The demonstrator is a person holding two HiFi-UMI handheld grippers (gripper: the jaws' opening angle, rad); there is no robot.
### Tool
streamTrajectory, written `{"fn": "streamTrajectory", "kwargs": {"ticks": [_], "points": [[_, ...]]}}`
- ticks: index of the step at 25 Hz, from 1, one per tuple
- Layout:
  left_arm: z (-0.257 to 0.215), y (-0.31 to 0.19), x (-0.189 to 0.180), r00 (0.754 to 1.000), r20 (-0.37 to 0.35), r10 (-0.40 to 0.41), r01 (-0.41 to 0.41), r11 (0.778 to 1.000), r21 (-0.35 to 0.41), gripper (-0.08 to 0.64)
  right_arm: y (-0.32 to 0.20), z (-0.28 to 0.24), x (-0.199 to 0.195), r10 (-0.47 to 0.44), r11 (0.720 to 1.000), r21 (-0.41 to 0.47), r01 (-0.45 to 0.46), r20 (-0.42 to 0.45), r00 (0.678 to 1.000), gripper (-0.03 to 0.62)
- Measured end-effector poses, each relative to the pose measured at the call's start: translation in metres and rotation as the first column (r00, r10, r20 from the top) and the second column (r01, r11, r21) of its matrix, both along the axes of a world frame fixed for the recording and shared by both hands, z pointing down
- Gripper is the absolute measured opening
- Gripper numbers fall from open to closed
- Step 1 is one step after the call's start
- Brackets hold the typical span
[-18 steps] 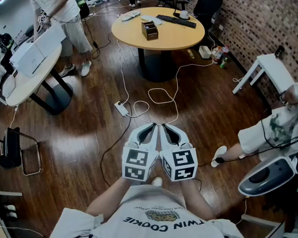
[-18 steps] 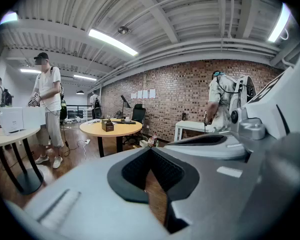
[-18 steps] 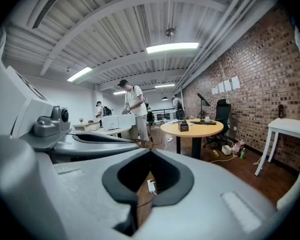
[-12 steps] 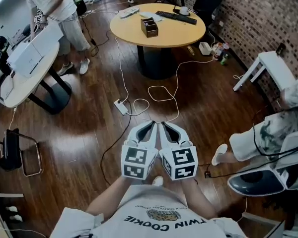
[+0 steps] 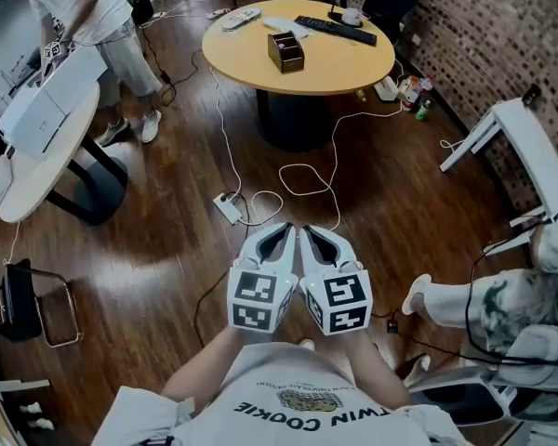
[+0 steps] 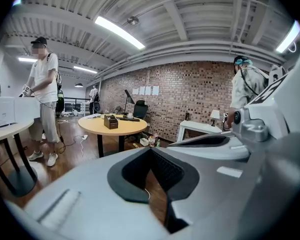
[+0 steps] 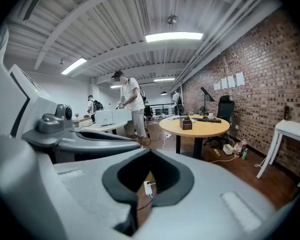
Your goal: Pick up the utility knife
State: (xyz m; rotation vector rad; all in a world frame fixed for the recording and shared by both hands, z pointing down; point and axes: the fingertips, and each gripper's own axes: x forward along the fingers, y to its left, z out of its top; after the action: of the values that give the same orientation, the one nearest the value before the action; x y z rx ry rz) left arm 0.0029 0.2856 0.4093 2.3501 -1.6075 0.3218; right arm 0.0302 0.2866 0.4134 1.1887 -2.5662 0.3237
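Observation:
I hold both grippers side by side in front of my chest, over the wooden floor. In the head view the left gripper (image 5: 279,234) and the right gripper (image 5: 316,236) point forward and slightly down. Both are shut with nothing between their pads. The left gripper view (image 6: 151,156) and the right gripper view (image 7: 150,156) show closed jaws with only floor beyond. A round yellow table (image 5: 353,63) stands ahead, carrying a brown box (image 5: 285,51), a keyboard (image 5: 335,30) and small white items. I cannot make out a utility knife in any view.
A white power strip (image 5: 228,208) and looping cables lie on the floor between me and the table. At the left are a white table (image 5: 37,147), a standing person (image 5: 84,17) and a chair (image 5: 19,300). At the right are a seated person (image 5: 474,295) and a white bench (image 5: 530,147).
The head view has shifted: the round table looks slightly larger and the seated person at the right has slid toward the lower right corner. Both grippers stay together and shut.

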Motion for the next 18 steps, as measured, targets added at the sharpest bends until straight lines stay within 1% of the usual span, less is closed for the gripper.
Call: {"fn": "streamTrajectory", "kwargs": {"ticks": [9,13,18], "points": [[-0.009,-0.071,-0.064,0.999,-0.024,0.047,-0.047,0.999,0.007,0.005,-0.067,-0.006,-0.062,0.05,0.999,-0.005,-0.05,-0.033,0.998,-0.002],[-0.008,-0.091,-0.088,0.997,-0.032,0.072,-0.072,0.997,-0.006,0.005,-0.09,-0.006,-0.088,0.069,0.997,-0.012,-0.07,-0.036,0.997,-0.002],[-0.01,-0.114,-0.111,0.995,-0.041,0.088,-0.088,0.996,0.012,0.005,-0.109,-0.005,-0.112,0.085,0.996,-0.008,-0.085,-0.042,0.996,-0.002]]}}
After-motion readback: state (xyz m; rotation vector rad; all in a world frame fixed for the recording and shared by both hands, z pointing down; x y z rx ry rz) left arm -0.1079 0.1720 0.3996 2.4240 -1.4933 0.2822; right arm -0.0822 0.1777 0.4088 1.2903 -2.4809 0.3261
